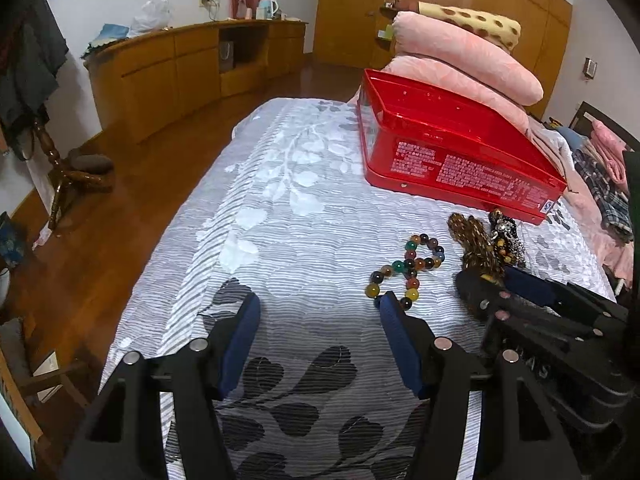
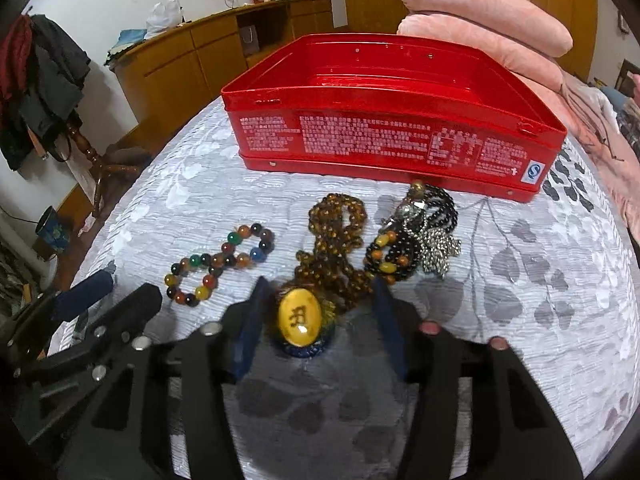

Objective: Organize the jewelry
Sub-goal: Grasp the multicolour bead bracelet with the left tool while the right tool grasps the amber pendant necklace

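Note:
An open red tin box (image 2: 384, 136) stands on the bed; it also shows in the left wrist view (image 1: 452, 152). In front of it lie a multicoloured bead bracelet (image 2: 222, 264) (image 1: 408, 268), a brown bead necklace (image 2: 336, 240) (image 1: 472, 240) with a yellow oval pendant (image 2: 299, 322), and a black bead piece with a silver ornament (image 2: 416, 244) (image 1: 506, 236). My right gripper (image 2: 318, 320) is open, its jaws on either side of the pendant, not closed on it. My left gripper (image 1: 318, 316) is open and empty, just left of the bracelet.
The bed has a grey and white leaf-patterned cover (image 1: 288, 208). Pink folded quilts (image 1: 468, 64) are stacked behind the box. A wooden cabinet (image 1: 180, 72) lines the far wall, and a coat stand (image 1: 52, 152) is on the floor at left.

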A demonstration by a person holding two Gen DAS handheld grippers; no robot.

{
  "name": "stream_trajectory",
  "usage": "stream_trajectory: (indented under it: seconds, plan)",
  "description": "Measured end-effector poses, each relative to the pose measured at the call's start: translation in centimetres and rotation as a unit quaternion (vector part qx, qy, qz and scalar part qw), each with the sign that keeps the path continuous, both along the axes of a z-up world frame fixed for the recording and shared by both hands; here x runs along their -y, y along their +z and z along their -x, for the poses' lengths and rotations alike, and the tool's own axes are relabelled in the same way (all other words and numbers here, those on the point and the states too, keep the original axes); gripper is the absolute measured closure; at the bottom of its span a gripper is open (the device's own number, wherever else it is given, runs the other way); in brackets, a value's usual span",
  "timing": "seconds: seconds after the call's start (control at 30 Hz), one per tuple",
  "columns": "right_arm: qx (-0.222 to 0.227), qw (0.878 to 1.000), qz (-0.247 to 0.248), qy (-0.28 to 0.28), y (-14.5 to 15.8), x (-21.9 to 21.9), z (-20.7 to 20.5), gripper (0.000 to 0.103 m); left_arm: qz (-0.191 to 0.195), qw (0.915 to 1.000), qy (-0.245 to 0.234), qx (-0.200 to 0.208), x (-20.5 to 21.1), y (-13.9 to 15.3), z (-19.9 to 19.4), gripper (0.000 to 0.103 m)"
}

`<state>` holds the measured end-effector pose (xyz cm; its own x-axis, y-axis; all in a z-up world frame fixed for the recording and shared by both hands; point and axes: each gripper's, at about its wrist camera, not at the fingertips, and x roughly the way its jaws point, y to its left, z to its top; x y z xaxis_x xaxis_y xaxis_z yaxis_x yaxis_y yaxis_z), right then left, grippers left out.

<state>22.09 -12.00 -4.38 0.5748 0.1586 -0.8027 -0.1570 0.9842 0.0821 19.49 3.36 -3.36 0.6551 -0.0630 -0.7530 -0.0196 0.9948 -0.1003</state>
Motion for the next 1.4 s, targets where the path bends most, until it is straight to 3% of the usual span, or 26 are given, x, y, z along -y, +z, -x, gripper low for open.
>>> stream_trajectory:
  seconds: [0.03, 0.1, 0.13, 0.23, 0.53, 0.7, 0.8, 0.97, 1.13, 1.2, 1.4]
  plan:
    - [-0.001, 1.000, -0.006, -0.001, 0.0, 0.5, 0.1, 0.076, 0.000, 1.0000, -0.001, 0.000, 0.0, 0.0, 0.0, 0.042]
    - [-0.006, 1.000, -0.022, 0.005, -0.1, 1.1, 0.2, 0.081, -0.001, 1.0000, -0.004, 0.001, 0.2, 0.1, -0.1, 0.042]
    - [-0.006, 1.000, -0.030, 0.007, 0.1, 1.6, 0.5, 0.088, -0.002, 1.0000, -0.005, 0.001, 0.3, 0.1, -0.1, 0.042]
    - [-0.010, 0.998, -0.055, 0.018, 0.2, 3.1, 1.4, 0.088, -0.002, 0.9999, -0.012, 0.000, 0.7, 0.1, -0.5, 0.041]
    - [-0.011, 0.998, -0.052, 0.022, 0.4, 6.0, 5.1, 0.088, -0.009, 0.9992, -0.035, -0.014, 2.8, -0.3, -2.4, 0.041]
    - [-0.016, 0.998, -0.042, 0.038, 0.5, 6.7, 6.4, 0.084, -0.018, 0.9982, -0.055, -0.015, 4.4, -0.4, -2.3, 0.037]
    - [-0.010, 0.998, -0.049, 0.034, 1.0, 7.2, 6.4, 0.075, -0.026, 0.9974, -0.063, -0.023, 5.1, -0.7, -2.6, 0.031]
    - [-0.003, 0.999, -0.047, 0.027, 1.2, 7.4, 5.4, 0.065, -0.021, 0.9975, -0.062, -0.025, 5.1, -0.8, -3.0, 0.031]
    - [0.000, 0.999, -0.027, 0.029, 0.7, 5.9, 4.5, 0.065, -0.022, 0.9987, -0.041, -0.020, 4.4, -0.7, -2.9, 0.065]
    - [-0.002, 0.999, -0.016, 0.028, 0.3, 5.4, 4.3, 0.064, -0.022, 0.9989, -0.038, -0.019, 4.2, -0.6, -2.8, 0.073]
    - [0.002, 1.000, -0.008, 0.024, 0.4, 5.7, 4.5, 0.077, -0.015, 0.9989, -0.042, -0.015, 3.8, -0.4, -1.8, 0.092]
